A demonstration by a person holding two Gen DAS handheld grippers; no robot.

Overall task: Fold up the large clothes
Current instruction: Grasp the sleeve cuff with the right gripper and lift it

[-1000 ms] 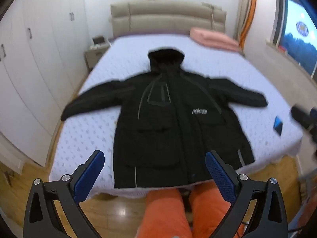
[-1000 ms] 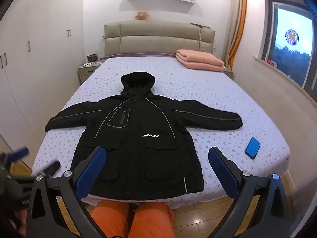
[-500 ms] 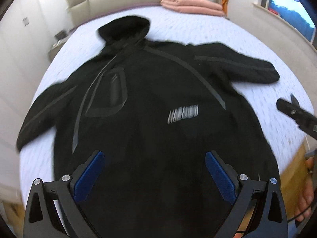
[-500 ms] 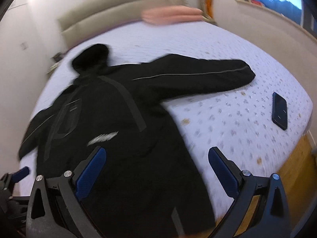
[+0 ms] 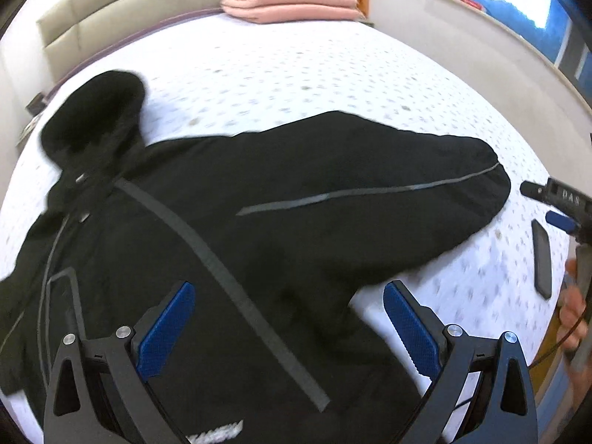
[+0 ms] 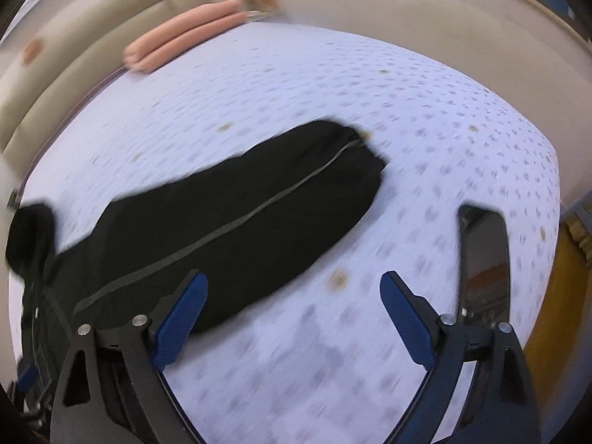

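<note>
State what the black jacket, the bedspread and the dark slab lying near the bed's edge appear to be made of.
Jacket: matte black fabric, likely synthetic, with grey strips. Bedspread: pale printed cloth, possibly quilted. Slab: glossy glass-like face, reflecting; probably a phone.

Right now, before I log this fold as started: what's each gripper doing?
Left gripper: open, empty, over the black jacket.
Right gripper: open, empty, jaws just narrowed slightly.

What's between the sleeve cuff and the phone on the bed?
Only bare patterned bedsheet lies between the jacket's sleeve cuff and the phone, clearest in the right wrist view. Nothing else sits on that stretch.
</note>
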